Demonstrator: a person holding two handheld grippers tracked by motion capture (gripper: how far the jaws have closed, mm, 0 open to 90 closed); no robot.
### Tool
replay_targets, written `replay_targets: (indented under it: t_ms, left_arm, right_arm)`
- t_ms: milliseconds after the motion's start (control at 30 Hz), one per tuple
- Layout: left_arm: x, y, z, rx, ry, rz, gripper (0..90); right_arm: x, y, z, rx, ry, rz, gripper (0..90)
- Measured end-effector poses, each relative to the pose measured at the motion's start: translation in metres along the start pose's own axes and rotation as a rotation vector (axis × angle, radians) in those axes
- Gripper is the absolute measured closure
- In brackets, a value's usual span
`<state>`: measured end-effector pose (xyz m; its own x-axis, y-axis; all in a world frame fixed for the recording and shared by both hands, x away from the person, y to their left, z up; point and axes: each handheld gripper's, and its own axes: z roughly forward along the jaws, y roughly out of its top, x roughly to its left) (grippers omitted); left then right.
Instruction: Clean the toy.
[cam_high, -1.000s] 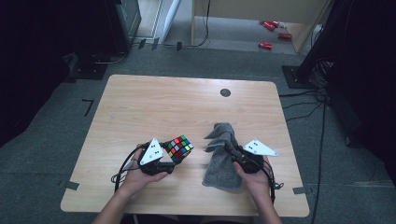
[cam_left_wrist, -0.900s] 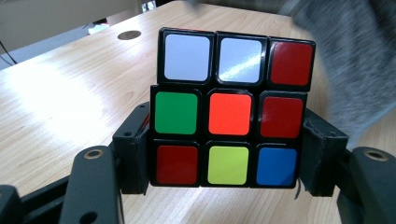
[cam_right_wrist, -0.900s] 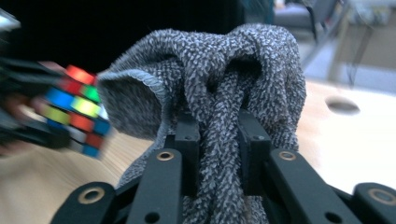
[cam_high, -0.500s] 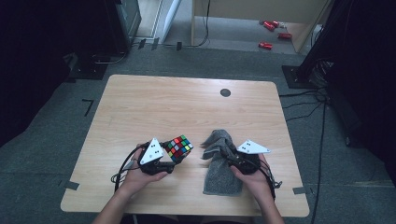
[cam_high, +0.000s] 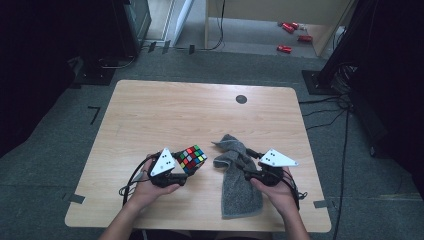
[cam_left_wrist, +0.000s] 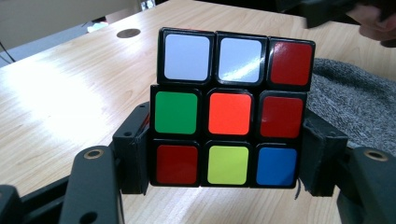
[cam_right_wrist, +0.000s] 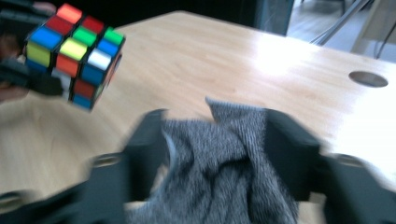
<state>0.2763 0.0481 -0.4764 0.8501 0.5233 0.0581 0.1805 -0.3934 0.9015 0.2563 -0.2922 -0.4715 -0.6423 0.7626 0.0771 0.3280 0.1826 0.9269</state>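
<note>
The right gripper (cam_high: 248, 173) has just been opening its jaws, and the crumpled grey knitted cloth (cam_high: 239, 176) between them has sagged flatter onto the pale wooden table (cam_high: 165, 110). The left gripper (cam_left_wrist: 224, 154) is clamped on the multicoloured puzzle cube (cam_left_wrist: 231, 106), lifted just beside the cloth. My guess: wiping the cube is unfinished.

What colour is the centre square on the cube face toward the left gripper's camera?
Orange, on the Rubik's cube; clearest in the left gripper view.
</note>
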Motion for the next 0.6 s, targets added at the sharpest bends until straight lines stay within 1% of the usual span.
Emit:
replay_targets:
  t_ms: [33, 67, 100, 133, 167, 200, 233, 267, 300, 333, 367, 433, 533, 600]
  left_arm:
    - [-0.001, 0.000, 0.000, 0.001, -0.002, 0.002, 33.9]
    - [-0.001, 0.000, 0.001, 0.002, -0.003, 0.003, 33.9]
    - [-0.002, 0.000, 0.001, 0.002, -0.004, 0.004, 33.9]
    - [-0.002, 0.000, 0.001, 0.002, -0.004, 0.004, 34.0]
    - [-0.002, 0.000, 0.001, 0.002, -0.004, 0.003, 33.9]
    - [-0.002, 0.000, 0.001, 0.002, -0.003, 0.003, 33.9]
    - [-0.002, 0.000, 0.000, 0.002, -0.003, 0.004, 34.0]
    - [-0.001, 0.000, 0.000, 0.001, -0.002, 0.003, 33.9]
    - [-0.001, 0.000, 0.000, -0.001, -0.003, 0.001, 34.0]
    - [-0.001, 0.000, 0.000, -0.001, -0.004, 0.000, 33.9]
    - [-0.001, 0.000, 0.001, 0.001, -0.003, 0.001, 34.0]
    - [-0.001, -0.001, 0.002, 0.004, -0.006, 0.002, 34.0]
    - [-0.002, -0.001, 0.002, 0.006, -0.007, 0.005, 33.9]
    - [-0.002, 0.000, 0.001, 0.005, -0.009, 0.004, 34.0]
  right_arm:
    - [0.002, 0.000, 0.004, 0.000, -0.010, 0.001, 53.5]
    - [0.004, -0.002, 0.009, 0.017, -0.012, -0.006, 62.9]
    - [0.006, -0.004, 0.015, 0.036, -0.010, -0.020, 65.3]
    - [0.008, -0.007, 0.021, 0.062, -0.010, -0.045, 67.0]
    - [0.009, -0.010, 0.026, 0.096, -0.030, -0.065, 69.2]
    - [0.008, -0.014, 0.030, 0.126, -0.052, -0.066, 70.4]
    - [0.005, -0.017, 0.032, 0.138, -0.061, -0.037, 72.2]
    - [0.002, -0.020, 0.032, 0.138, -0.059, 0.002, 73.0]
    - [-0.001, -0.022, 0.032, 0.145, -0.063, 0.027, 72.7]
    - [-0.002, -0.024, 0.032, 0.155, -0.082, 0.029, 69.0]
    - [-0.003, -0.026, 0.033, 0.175, -0.104, 0.012, 63.6]
    - [-0.002, -0.030, 0.038, 0.226, -0.116, 0.005, 51.4]
    - [0.000, -0.036, 0.045, 0.283, -0.147, -0.003, 34.3]
    - [0.001, -0.036, 0.048, 0.306, -0.179, -0.004, 25.1]
